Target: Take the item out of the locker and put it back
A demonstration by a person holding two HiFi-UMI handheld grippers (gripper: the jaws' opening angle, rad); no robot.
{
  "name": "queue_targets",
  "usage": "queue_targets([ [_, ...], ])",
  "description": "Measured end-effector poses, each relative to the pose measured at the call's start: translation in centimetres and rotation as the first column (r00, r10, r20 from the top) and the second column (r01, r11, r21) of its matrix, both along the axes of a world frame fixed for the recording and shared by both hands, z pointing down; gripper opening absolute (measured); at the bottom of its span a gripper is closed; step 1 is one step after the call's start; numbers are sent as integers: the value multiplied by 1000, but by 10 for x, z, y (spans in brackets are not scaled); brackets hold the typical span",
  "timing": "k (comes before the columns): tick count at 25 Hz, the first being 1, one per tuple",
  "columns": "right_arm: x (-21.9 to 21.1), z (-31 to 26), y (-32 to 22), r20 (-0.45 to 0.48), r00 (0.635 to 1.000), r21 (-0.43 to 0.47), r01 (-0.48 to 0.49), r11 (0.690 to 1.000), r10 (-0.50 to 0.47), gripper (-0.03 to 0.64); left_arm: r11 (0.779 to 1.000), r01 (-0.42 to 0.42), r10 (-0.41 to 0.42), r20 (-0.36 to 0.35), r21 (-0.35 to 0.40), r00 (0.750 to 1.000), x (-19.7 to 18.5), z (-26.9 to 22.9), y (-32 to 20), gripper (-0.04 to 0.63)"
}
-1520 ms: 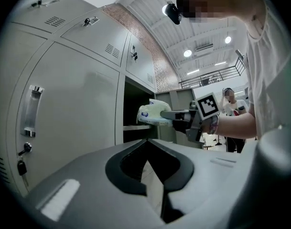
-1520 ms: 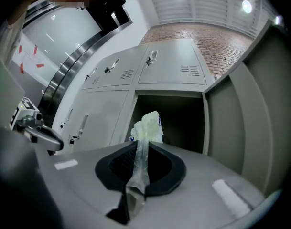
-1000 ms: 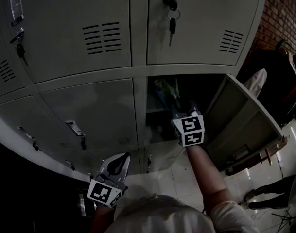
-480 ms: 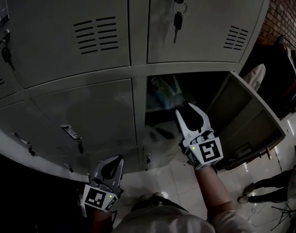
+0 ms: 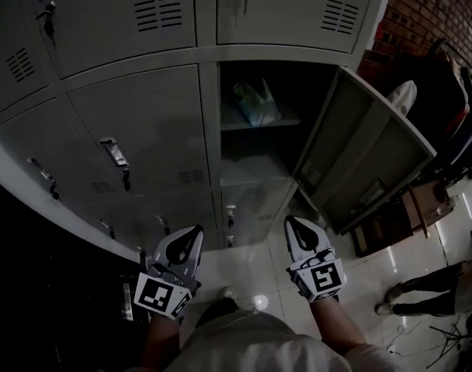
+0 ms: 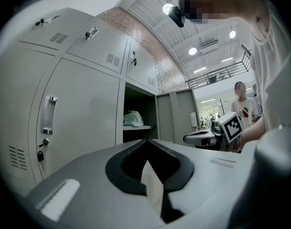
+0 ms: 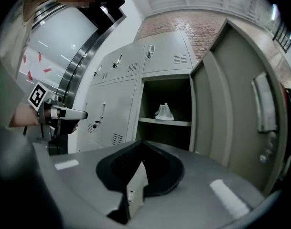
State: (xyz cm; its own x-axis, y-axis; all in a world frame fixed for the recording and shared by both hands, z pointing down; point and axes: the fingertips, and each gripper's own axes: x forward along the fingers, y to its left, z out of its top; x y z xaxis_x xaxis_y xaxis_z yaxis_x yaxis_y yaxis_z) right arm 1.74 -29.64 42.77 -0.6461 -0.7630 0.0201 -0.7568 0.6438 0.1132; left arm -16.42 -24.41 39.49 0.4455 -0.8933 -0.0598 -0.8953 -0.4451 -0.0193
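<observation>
While the bag (image 5: 255, 105) sits on the shelf (image 5: 286, 121) of the open locker (image 5: 259, 161), your right hand-held gripper (image 5: 294, 222) has just closed, empty, well apart from it. Left hand-held gripper (image 5: 195, 229): pressed together, empty.

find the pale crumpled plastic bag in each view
Head view: pale crumpled plastic bag, upper centre, on the locker shelf.
Left gripper view: bag left of centre.
Right gripper view: bag near centre.
Shared landmark: open grey metal locker door, right of it.
</observation>
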Motion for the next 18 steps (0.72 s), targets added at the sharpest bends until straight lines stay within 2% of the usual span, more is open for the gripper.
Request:
queue_targets([
  [4, 28, 0, 58, 38, 999, -6, 34, 999, -34, 0, 999, 31, -31, -17, -13, 999, 32, 7, 58, 0],
  [11, 66, -14, 162, 40, 993, 26, 106, 994, -107, 0, 997, 77, -77, 0, -19, 997, 88, 6, 158, 0],
  [18, 77, -20, 217, 61, 988, -4, 143, 990, -142, 0, 996, 87, -87, 3, -27, 996, 110, -3, 213, 0],
])
